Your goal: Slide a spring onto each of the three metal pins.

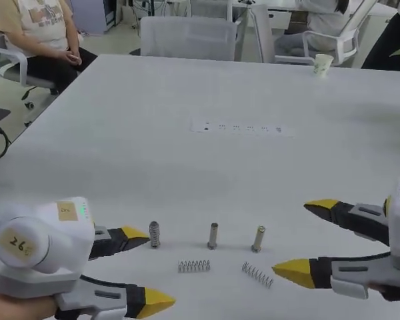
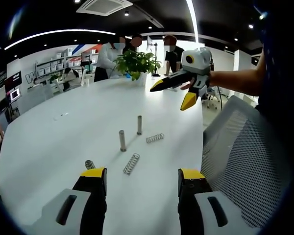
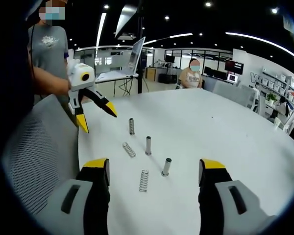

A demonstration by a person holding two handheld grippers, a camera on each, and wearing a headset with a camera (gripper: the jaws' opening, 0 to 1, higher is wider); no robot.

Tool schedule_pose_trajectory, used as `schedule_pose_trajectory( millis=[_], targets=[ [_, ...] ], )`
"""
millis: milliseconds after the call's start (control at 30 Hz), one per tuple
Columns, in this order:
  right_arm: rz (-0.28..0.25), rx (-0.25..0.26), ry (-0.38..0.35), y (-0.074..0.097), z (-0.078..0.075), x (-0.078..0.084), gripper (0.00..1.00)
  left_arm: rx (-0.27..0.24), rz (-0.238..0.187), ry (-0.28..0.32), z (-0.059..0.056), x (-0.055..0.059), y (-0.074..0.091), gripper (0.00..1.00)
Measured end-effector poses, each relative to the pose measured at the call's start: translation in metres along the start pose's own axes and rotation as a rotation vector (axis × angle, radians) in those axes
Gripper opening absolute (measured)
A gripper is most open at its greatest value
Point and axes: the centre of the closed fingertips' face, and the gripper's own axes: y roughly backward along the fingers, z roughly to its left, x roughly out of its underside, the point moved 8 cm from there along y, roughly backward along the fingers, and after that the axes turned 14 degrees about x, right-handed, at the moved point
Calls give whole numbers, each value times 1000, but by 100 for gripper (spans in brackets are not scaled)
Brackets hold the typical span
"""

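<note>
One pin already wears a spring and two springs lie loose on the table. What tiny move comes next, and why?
Probably lower the open right tool onto the loose coiled metal spring beside it and pinch it. That spring lies just in front of the bare silver metal pin, and the tool holds nothing yet.

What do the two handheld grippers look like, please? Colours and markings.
The left gripper and right gripper each have a white housing and black-and-grey jaws ending in pointed yellow tips. The left housing bears tan stickers, one handwritten "26", and a small green light.
</note>
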Motion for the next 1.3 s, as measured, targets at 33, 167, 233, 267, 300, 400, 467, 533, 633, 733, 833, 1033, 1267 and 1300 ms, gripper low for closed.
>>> schedule_pose_trajectory(
  millis=[33, 167, 233, 267, 300, 400, 467, 533, 633, 733, 833, 1033, 1267, 1300],
  targets=[
    [-2, 4, -3, 2, 0, 2, 75, 3, 4, 1, 0, 1, -2, 54],
    [-9, 18, -40, 8, 2, 10, 80, 23, 28, 3, -1, 8, -10, 53],
    [-5, 22, -57, 11, 4, 14, 81, 34, 39, 3, 0, 9, -15, 53],
    [-9, 29, -65, 12, 4, 16, 82, 40, 46, -1, 0, 8, -17, 53],
    [-11, 32, -74, 13, 5, 17, 84, 45, 51, -4, 0, 8, -19, 52],
    [-12, 43, -92, 15, 5, 20, 85, 57, 70, -15, 3, 8, -26, 51],
    [-18, 42, -105, 17, 6, 20, 86, 70, 77, -21, 6, 8, -30, 51],
    [-11, 51, -102, 17, 5, 22, 87, 70, 93, -33, 8, 9, -34, 50],
    [2, 60, -104, 18, 5, 24, 86, 77, 114, -43, 12, 11, -39, 50],
    [1, 64, -109, 18, 5, 24, 86, 67, 124, -48, 17, 12, -43, 46],
    [4, 69, -107, 18, 6, 23, 86, 56, 133, -51, 22, 12, -47, 41],
    [8, 78, -113, 19, 5, 23, 86, 16, 151, -49, 33, 15, -53, 29],
    [25, 77, -119, 19, 5, 26, 85, -3, 160, -62, 39, 17, -57, 18],
    [27, 77, -118, 19, 4, 26, 85, -4, 159, -61, 40, 17, -58, 17]
  ],
)
